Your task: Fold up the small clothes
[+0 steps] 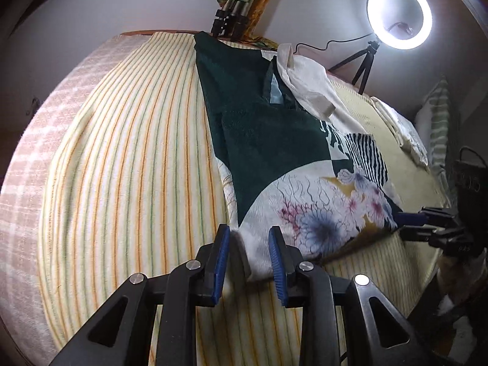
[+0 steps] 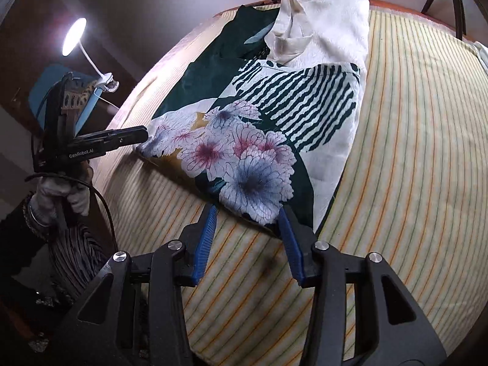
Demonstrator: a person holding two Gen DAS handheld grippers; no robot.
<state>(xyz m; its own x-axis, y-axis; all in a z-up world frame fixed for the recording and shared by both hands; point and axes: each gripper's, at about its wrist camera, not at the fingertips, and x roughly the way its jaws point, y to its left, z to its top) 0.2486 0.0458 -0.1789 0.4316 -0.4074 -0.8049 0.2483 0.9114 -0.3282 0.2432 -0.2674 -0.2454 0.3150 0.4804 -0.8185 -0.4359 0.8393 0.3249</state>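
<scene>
A patterned garment (image 1: 305,183), dark green and white with flowers and black stripes, lies flat on the striped bedspread (image 1: 122,152); it also shows in the right wrist view (image 2: 259,137). My left gripper (image 1: 248,238) is open, its blue pads on either side of the garment's near white corner. My right gripper (image 2: 248,213) is open, its jaws on either side of the other near hem corner. In the right wrist view the left gripper (image 2: 134,135) is at the hem's left corner. In the left wrist view the right gripper (image 1: 411,222) is at the hem's right corner.
A ring light on a small tripod (image 1: 399,15) stands at the far right edge of the bed. A desk lamp (image 2: 74,36) shines at the left. Pillows (image 1: 408,134) lie at the right. Tripod legs (image 1: 228,21) stand beyond the bed's far edge.
</scene>
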